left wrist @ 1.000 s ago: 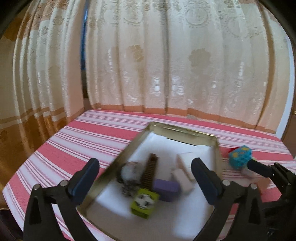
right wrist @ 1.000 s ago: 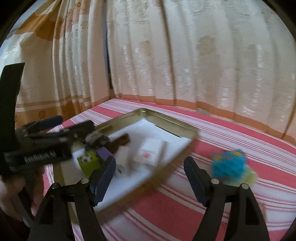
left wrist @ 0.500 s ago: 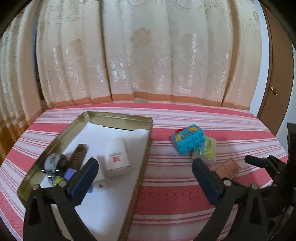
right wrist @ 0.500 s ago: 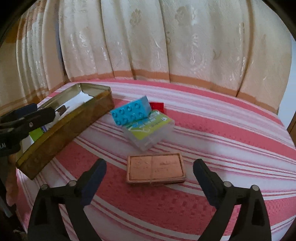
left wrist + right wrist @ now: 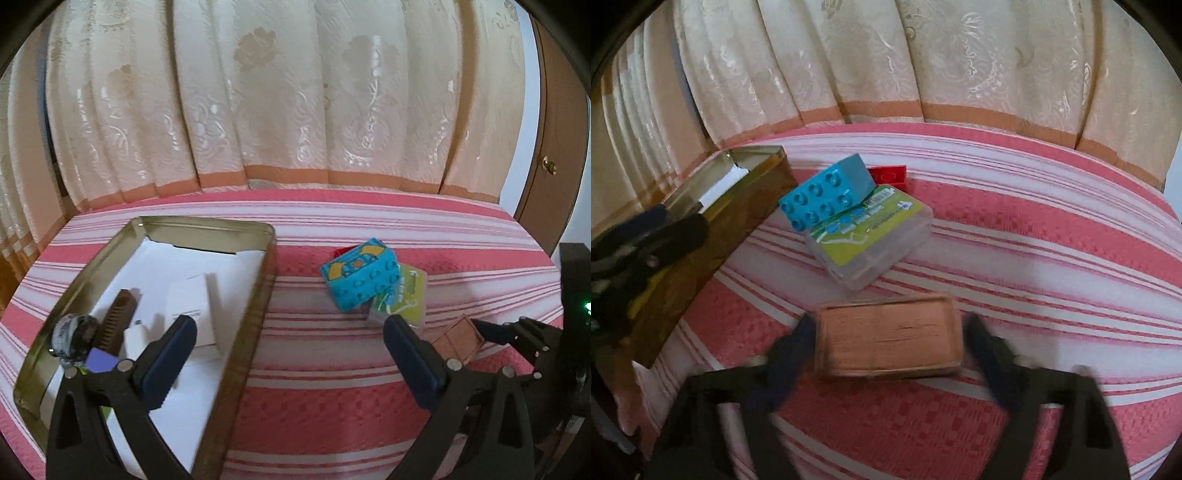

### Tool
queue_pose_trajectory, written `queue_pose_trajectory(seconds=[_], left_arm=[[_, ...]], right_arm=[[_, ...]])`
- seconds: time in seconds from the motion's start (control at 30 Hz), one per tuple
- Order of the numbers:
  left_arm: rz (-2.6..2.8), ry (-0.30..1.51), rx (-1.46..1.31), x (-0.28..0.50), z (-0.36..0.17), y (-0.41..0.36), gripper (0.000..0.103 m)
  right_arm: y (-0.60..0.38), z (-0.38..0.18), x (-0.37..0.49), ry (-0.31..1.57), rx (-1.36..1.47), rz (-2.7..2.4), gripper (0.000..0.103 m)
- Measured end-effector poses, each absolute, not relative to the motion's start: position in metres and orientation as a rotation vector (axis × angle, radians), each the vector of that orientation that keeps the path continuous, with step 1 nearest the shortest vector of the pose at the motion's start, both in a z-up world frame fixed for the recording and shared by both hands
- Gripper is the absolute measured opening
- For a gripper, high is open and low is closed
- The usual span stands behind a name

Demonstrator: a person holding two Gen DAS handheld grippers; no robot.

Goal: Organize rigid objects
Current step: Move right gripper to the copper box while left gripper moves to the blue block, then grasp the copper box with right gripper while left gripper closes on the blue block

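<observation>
Copper box (image 5: 888, 338) sits between wide right tongs (image 5: 888, 343); left tongs (image 5: 288, 334) wide.

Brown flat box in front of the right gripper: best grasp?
Pinch the brown box across its two short ends, coming from above and the near side. It lies flat, long side crosswise, and the open right gripper already straddles those ends; clear plastic case sits just behind.

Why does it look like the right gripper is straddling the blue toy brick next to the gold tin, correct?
Not quite. The right gripper straddles the brown rectangular box, one finger on each side, not the blue toy brick. The brick lies farther away, leaning on the clear plastic case next to the gold tin. The right wrist view shows it, though blurred.
</observation>
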State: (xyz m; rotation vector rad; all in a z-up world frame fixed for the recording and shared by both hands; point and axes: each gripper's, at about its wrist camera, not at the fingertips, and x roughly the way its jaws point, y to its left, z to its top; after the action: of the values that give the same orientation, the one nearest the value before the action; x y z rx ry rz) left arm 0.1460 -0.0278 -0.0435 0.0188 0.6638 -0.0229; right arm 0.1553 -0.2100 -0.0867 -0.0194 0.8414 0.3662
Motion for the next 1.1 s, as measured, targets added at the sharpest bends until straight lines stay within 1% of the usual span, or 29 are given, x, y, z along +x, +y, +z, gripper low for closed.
queue_pose_trajectory(seconds=[0.3, 0.5, 0.93, 1.1], left_arm=[[-0.099, 0.723, 0.015, 0.177, -0.05, -0.062, 0.103], [-0.095, 0.751, -0.038, 0.203, -0.052, -0.074, 0.103], [-0.048, 0.768, -0.079, 0.232, -0.063, -0.074, 0.102], [-0.036, 0.764, -0.075, 0.232, -0.063, -0.073, 0.099]], right_arm=[[-0.255, -0.081, 0.158, 0.786, 0.076, 0.228, 0.078], [-0.276, -0.08, 0.158, 0.768, 0.161, 0.209, 0.078], [-0.271, -0.076, 0.154, 0.74, 0.128, 0.193, 0.078], [-0.268, -0.075, 0.153, 0.737, 0.11, 0.182, 0.078]])
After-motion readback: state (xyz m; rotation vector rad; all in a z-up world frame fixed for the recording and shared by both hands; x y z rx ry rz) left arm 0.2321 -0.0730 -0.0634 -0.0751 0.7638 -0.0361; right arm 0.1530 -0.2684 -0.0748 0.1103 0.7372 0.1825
